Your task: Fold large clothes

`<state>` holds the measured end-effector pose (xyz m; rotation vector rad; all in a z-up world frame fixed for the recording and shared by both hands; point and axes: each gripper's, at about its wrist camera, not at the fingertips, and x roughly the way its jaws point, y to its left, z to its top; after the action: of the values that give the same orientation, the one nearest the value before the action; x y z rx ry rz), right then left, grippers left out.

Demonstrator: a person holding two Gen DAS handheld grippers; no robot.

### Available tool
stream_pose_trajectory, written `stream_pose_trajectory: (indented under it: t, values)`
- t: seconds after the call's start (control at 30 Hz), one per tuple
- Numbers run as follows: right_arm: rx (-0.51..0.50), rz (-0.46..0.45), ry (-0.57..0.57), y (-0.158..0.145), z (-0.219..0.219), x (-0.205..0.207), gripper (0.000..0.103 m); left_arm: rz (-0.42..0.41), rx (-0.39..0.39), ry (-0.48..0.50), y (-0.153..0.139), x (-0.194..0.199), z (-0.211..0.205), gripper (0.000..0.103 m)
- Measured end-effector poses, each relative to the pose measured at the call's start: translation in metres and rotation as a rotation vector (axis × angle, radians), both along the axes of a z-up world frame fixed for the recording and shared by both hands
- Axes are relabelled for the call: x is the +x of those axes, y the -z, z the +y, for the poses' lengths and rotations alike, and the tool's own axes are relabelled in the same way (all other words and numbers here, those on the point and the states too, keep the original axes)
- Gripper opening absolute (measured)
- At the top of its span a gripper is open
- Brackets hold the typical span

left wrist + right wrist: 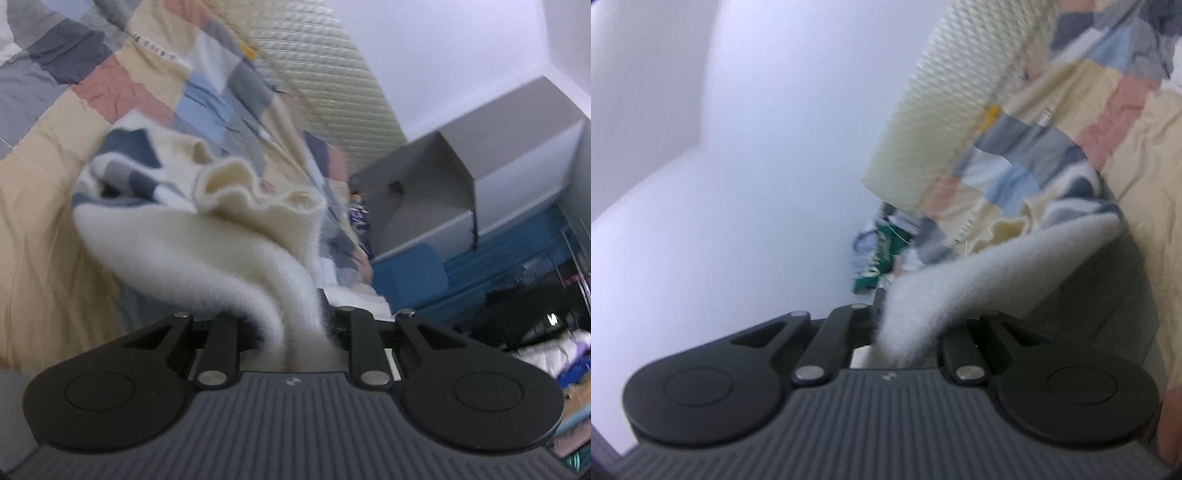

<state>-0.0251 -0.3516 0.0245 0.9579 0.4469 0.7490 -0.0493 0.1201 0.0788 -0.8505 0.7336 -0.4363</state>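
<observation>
A fuzzy cream sweater (207, 240) with blue and grey patches lies on a patchwork bedspread (55, 177). My left gripper (299, 332) is shut on a cream edge of it, and the fabric rises from the jaws toward the bunched body. My right gripper (905, 339) is shut on another cream edge of the same sweater (979, 269), which stretches up and right toward the bedspread (1126, 155). The fingertips of both grippers are hidden by the fabric.
A ribbed cream headboard or cushion (325, 81) stands behind the bed, and it also shows in the right wrist view (945, 103). A grey cabinet (461, 177) and blue furniture (413, 280) stand at the right. A white wall (738, 166) and clutter (875, 254) lie beyond.
</observation>
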Motion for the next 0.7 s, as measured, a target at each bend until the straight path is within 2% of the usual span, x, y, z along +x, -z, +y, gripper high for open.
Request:
stream_pose_trajectory:
  t: [0.13,0.27,0.33,0.53,0.7]
  values:
    - [0.024,-0.023,0.027,0.001,0.004,-0.030,0.011,-0.004,-0.041,0.005,0.004,-0.042,0.004,0.024]
    - [-0.017,-0.003,0.059,0.010,0.011,-0.021,0.011,0.026,-0.049,-0.013,0.019,-0.039,0.010,0.024]
    - [-0.013,0.021,0.066,0.015,0.012,-0.008,0.011,0.034,-0.068,-0.028,0.025,-0.025,0.013,0.024]
    - [-0.037,0.061,0.097,0.009,0.012,0.048,0.011,-0.010,-0.051,-0.094,0.029,0.032,0.009,0.026]
    - [-0.068,0.116,0.128,0.015,0.016,0.112,0.011,-0.024,0.003,-0.175,0.039,0.097,0.002,0.026]
